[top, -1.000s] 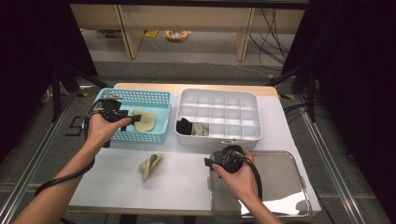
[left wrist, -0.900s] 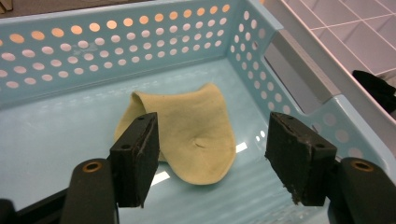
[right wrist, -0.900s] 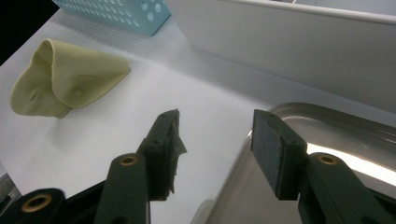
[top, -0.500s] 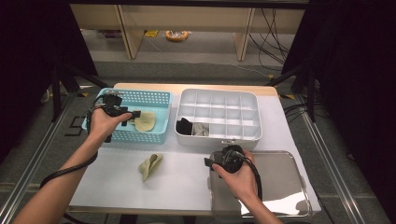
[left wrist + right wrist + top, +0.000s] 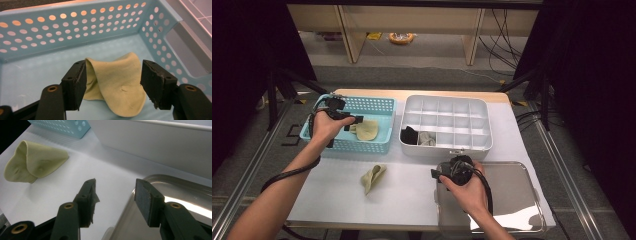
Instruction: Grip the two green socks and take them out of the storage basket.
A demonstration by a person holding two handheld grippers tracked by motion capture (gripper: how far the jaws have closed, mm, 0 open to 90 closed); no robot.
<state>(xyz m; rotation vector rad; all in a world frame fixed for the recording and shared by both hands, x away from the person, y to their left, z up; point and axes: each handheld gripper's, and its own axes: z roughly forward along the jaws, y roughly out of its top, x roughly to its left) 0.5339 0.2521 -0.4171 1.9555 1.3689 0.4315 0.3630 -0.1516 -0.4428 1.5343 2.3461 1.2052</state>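
A pale yellow-green cloth (image 5: 115,85) lies crumpled on the floor of a light blue perforated basket (image 5: 50,32). My left gripper (image 5: 113,67) reaches into the basket (image 5: 362,146) from its left, and its jaws straddle the cloth (image 5: 367,130). They have just been closing a little; the right pad still stands clear of the cloth, so the gripper (image 5: 354,120) is open. A second cloth of the same colour (image 5: 373,176) lies folded on the white table. My right gripper (image 5: 435,174) hovers open over the left edge of a metal tray (image 5: 512,190), with nothing between its jaws (image 5: 116,187).
A white compartment box (image 5: 447,120) stands right of the basket, with a dark item (image 5: 410,135) and a grey item (image 5: 427,139) in its front left cells. In the right gripper view the loose cloth (image 5: 32,162) lies far left, the tray rim (image 5: 175,192) right.
My left gripper has shifted slightly farther into the basket's left part, over the cloth. The right hand and both cloths have stayed put.
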